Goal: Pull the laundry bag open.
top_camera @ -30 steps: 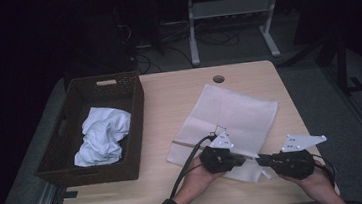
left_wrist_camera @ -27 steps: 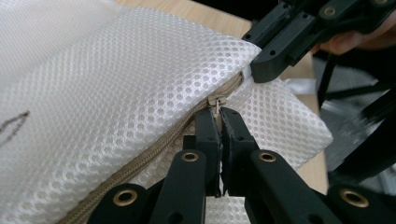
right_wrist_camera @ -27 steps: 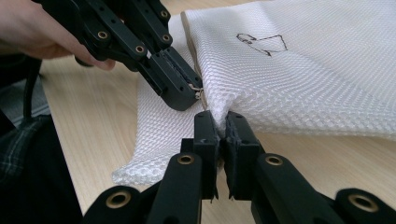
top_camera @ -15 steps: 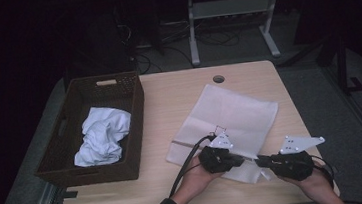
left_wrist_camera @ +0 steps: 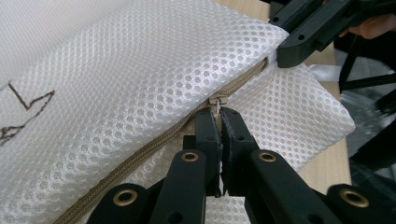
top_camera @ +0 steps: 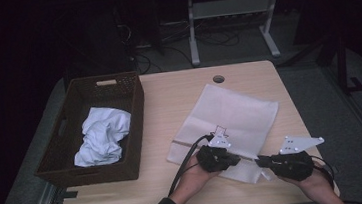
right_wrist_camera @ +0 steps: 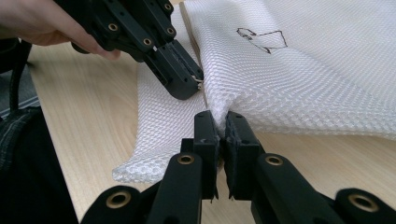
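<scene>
Our work centres on the white mesh laundry bag [top_camera: 231, 120], which lies flat on the wooden table [top_camera: 168, 98] just to the right of the dark wicker basket [top_camera: 124, 130]. Along the bag's near edge runs a tan zipper [left_wrist_camera: 140, 154], and its small metal pull [left_wrist_camera: 217, 100] sits close to one end of that line.

Our left gripper [left_wrist_camera: 219, 114] has its jaws pinched tight on the zipper pull; the left gripper view shows the tab caught right between the black tips. Our right gripper [right_wrist_camera: 219, 119] is clamped just as narrowly on the mesh edge of the bag beside the zipper's end, bracing the cloth. In the high view both grippers meet at the bag's near edge, on the side away from the basket, left [top_camera: 218, 157] and right [top_camera: 285, 164] close together.

Inside the basket lies a crumpled white cloth [top_camera: 103, 139], well apart from the bag, most likely what will go in once the bag is open.

We judge the step in hand to be drawing the zipper open. The pull is tiny and smooth, so it could slip out of the left tips if we tug at an angle to the zipper line. If the right gripper's hold on the mesh slackens, the whole bag may slide across the table towards the basket instead of unzipping. Loose mesh could also bunch under the slider and jam it.
</scene>
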`<state>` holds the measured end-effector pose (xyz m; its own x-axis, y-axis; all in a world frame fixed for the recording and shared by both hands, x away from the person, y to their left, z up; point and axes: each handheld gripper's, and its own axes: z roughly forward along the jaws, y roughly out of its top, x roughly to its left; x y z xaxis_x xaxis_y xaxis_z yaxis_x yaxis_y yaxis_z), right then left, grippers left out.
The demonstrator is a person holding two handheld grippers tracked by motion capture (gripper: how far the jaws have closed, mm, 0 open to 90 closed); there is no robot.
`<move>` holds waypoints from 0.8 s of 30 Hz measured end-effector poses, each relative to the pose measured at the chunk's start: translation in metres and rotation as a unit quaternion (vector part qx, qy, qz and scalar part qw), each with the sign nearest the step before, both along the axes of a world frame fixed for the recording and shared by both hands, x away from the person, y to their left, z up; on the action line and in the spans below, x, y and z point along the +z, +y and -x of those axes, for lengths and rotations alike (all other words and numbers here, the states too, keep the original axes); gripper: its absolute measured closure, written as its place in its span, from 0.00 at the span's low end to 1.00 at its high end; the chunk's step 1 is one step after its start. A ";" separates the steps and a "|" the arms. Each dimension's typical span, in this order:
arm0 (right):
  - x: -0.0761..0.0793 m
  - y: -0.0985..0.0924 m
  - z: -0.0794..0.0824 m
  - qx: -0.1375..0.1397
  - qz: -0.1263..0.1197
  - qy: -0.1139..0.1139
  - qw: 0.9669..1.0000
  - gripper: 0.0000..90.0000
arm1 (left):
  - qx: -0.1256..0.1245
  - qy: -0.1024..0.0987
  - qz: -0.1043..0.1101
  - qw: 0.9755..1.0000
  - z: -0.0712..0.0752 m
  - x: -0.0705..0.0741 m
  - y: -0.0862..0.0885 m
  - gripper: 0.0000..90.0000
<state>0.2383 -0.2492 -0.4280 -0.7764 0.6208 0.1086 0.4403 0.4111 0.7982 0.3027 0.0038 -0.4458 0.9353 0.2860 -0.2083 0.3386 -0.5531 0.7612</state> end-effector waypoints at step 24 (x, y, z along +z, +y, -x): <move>0.003 -0.005 0.003 -0.009 -0.015 -0.004 1.000 0.93 | 0.033 0.005 -0.023 0.999 -0.017 -0.003 0.024 0.97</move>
